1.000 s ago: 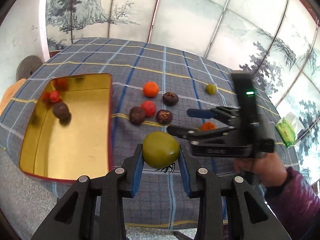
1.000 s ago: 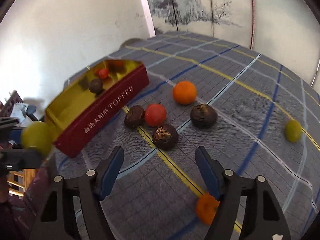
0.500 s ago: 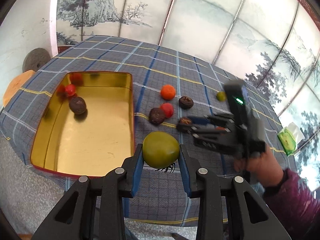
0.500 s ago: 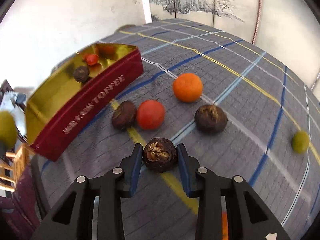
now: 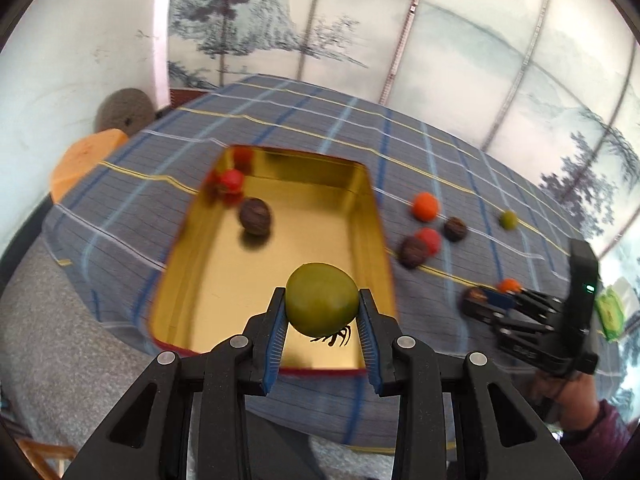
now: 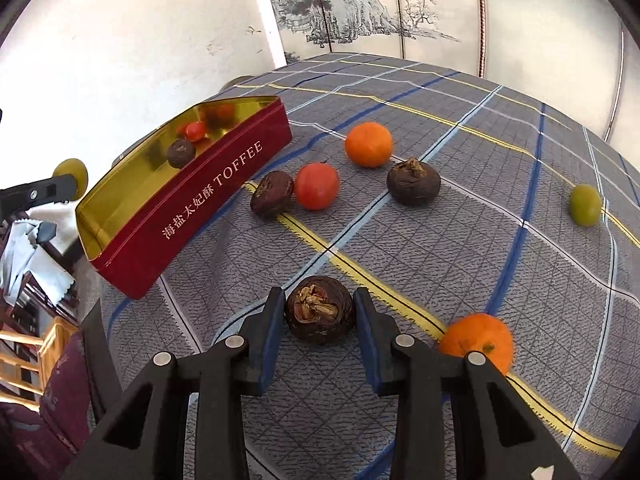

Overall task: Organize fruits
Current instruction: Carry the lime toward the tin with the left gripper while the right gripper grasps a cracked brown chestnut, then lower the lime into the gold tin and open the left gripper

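Left gripper (image 5: 322,312): pinching green fruit (image 5: 322,298) above near end of gold tin (image 5: 372,216), which holds a red fruit (image 5: 232,179) and brown one (image 5: 255,216). Right gripper (image 6: 320,312): clamped on brown chestnut-like fruit (image 6: 320,309) near tablecloth's (image 6: 500,184) near edge.

Left wrist view: looks forward and down along the left tool (image 5: 322,312) from above the near end of the toffee tin (image 5: 372,216), the tabletop (image 5: 472,184) receding toward the painted screen. Right wrist view: set low and close over the tabletop (image 6: 500,208), facing across it. Both share the tin (image 6: 192,208) and the loose fruit
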A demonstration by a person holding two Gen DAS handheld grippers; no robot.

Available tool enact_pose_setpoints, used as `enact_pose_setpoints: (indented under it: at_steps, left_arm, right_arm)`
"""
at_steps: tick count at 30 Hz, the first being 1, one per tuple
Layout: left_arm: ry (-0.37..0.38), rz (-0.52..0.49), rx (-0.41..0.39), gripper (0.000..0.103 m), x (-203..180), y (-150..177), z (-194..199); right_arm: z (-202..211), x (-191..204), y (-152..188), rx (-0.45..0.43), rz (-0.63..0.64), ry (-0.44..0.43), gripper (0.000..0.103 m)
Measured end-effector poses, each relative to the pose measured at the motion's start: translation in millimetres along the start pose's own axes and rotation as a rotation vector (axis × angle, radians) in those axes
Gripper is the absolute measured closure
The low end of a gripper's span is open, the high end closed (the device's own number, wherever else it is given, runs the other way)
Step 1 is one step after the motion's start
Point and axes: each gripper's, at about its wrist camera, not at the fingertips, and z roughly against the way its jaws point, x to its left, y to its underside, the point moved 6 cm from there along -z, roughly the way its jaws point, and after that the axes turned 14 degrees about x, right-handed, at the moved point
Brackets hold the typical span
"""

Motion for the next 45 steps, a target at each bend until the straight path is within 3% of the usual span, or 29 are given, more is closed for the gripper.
enact_pose_setpoints:
  at_steps: [11, 23, 45]
  left_arm:
    - [-0.106, -0.021, 0.03, 0.068, 41.4, -12.2, -32.8]
    - [-0.189, -0.109, 0.031, 0.067, 42.4, -25.4, -52.1]
    - [-0.316, -0.143, 0.053, 0.061, 50.8, -37.5, -70.2]
  right_arm:
    - [-0.8, 2.7, 0.4, 0.002, 0.015, 0.022, 0.07]
    - [-1.1, 3.3, 1.1, 0.003, 0.022, 0.036, 0.07]
    - [-2.1, 4.7, 1.3, 0.003, 0.023, 0.039, 0.07]
